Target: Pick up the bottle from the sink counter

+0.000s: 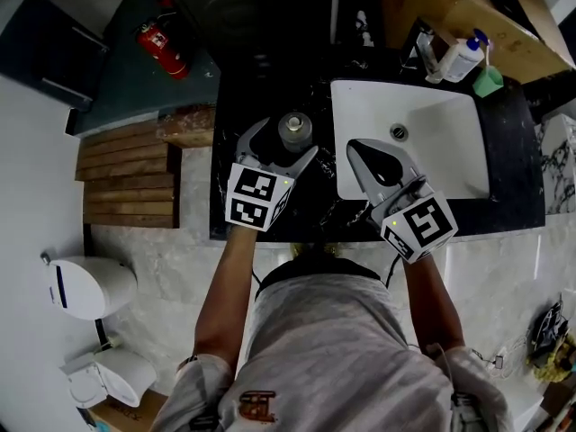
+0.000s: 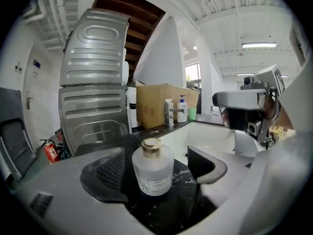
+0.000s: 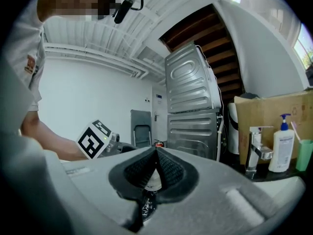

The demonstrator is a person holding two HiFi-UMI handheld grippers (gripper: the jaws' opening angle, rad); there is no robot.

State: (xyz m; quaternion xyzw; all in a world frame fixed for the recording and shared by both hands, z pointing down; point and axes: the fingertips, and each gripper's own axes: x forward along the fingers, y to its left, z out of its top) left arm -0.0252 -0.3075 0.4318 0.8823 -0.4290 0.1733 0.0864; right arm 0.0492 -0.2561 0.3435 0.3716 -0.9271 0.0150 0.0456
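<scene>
A squat frosted glass bottle (image 1: 294, 131) (image 2: 153, 172) with a gold cap stands upright on the black sink counter (image 1: 236, 97). My left gripper (image 1: 283, 144) (image 2: 156, 173) is open, and its two dark pads flank the bottle with a gap on each side. My right gripper (image 1: 369, 151) (image 3: 155, 168) is shut on nothing. It hovers at the left rim of the white sink basin (image 1: 432, 129), to the right of the bottle.
A faucet (image 1: 430, 52), a soap pump bottle (image 1: 463, 58) and a green cup (image 1: 489, 81) stand behind the basin by a cardboard box (image 1: 468, 7). A washing machine (image 2: 95, 102) rises behind the counter. A fire extinguisher (image 1: 162, 49) and wooden slats (image 1: 126, 176) lie left.
</scene>
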